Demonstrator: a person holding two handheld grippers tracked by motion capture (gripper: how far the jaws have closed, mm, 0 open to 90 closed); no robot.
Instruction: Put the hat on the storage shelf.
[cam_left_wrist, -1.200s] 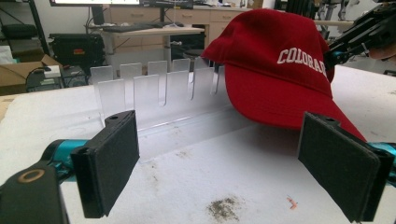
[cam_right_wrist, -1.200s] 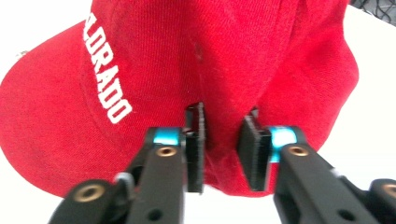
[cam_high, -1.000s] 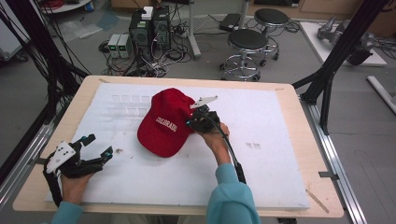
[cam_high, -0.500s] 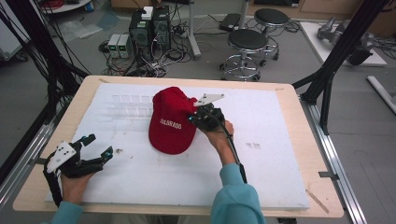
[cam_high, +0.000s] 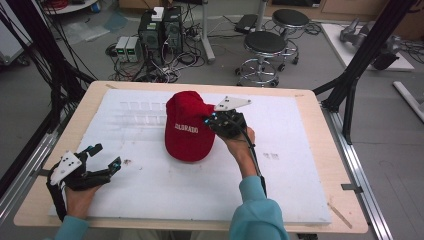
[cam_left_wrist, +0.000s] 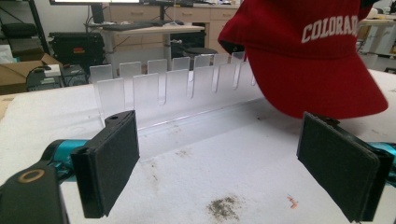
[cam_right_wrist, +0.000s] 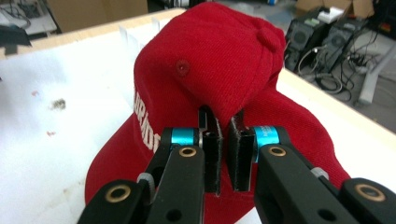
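One red cap (cam_high: 187, 130), one clear slotted rack (cam_left_wrist: 177, 88), two tools, two stools (cam_high: 265, 45), one table (cam_high: 320, 165)

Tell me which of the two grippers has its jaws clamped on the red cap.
The right gripper: its jaws pinch a fold of the red cap. The left gripper sits apart near the table's left edge, jaws wide open around nothing.

so it's a red fabric baseball cap (cam_high: 189, 131) with white "colorado" lettering across the front and a button on top. its crown is pinched up off the white tabletop, brim hanging down toward the near side, around mid-table.
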